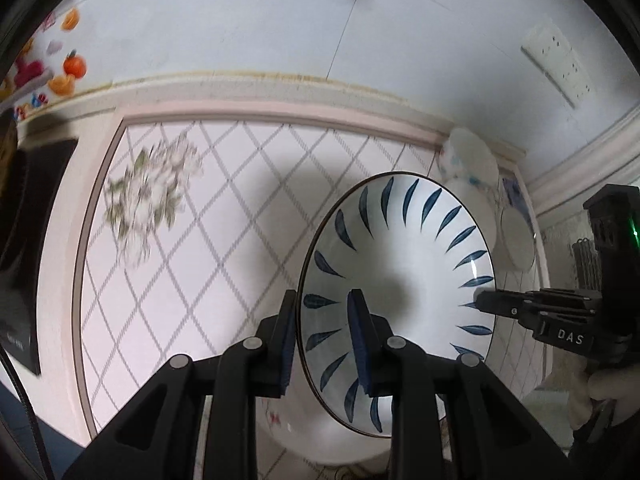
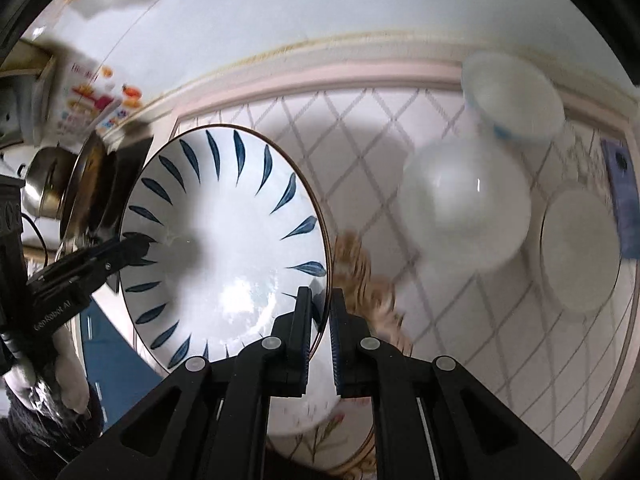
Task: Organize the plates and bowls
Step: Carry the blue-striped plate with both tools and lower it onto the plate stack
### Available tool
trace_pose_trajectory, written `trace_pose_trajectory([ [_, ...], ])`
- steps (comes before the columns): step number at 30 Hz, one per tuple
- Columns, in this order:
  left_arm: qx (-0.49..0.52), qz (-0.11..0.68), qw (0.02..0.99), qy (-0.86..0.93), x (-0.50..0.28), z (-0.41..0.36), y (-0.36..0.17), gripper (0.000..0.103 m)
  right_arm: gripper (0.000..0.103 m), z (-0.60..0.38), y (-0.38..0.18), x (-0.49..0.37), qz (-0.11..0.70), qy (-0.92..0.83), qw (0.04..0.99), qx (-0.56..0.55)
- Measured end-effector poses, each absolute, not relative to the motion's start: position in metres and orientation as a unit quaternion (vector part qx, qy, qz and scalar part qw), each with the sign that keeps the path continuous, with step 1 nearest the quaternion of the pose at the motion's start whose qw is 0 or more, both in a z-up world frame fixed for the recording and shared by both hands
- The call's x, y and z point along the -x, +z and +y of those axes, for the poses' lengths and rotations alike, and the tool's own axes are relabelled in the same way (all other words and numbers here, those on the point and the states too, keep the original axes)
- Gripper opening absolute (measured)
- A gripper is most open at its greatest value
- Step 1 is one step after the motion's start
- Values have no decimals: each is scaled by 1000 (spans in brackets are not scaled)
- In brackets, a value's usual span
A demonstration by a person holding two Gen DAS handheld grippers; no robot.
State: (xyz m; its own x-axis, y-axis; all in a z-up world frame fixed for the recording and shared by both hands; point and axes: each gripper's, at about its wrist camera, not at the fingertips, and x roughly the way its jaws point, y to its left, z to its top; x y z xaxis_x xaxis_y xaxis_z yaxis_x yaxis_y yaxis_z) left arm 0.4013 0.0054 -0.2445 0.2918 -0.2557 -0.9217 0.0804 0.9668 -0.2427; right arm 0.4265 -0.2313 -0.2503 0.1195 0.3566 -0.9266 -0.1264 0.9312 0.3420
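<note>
Both tongs are clamping the same blue-leaf plate (image 1: 400,280) by opposite edges, holding it tilted above the tiled surface (image 1: 224,208). In the left wrist view, the left tongs (image 1: 322,344) are straddling the plate's near rim, one pad outside and one pad inside, while the right tongs (image 1: 486,304) are reaching in from the right to pinch the far rim. The right wrist view is showing the reverse: the right tongs (image 2: 320,332) are closing on the rim up close and the left tongs (image 2: 136,248) are gripping the opposite edge. Only this view is showing clearly a white bowl (image 2: 464,204), a blue-trimmed bowl (image 2: 516,96) behind it and a small white plate (image 2: 580,248), all blurred, resting on the surface.
</note>
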Motion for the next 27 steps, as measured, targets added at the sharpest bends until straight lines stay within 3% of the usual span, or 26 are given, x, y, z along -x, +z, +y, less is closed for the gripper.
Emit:
trace_pose_trajectory([
  [11, 66, 614, 781, -94, -360, 1, -289, 22, 10, -227, -305, -363, 664, 168, 723, -94],
  [27, 55, 642, 762, -68, -352, -1, -326, 22, 10, -220, -340, -358, 672, 164, 717, -88],
])
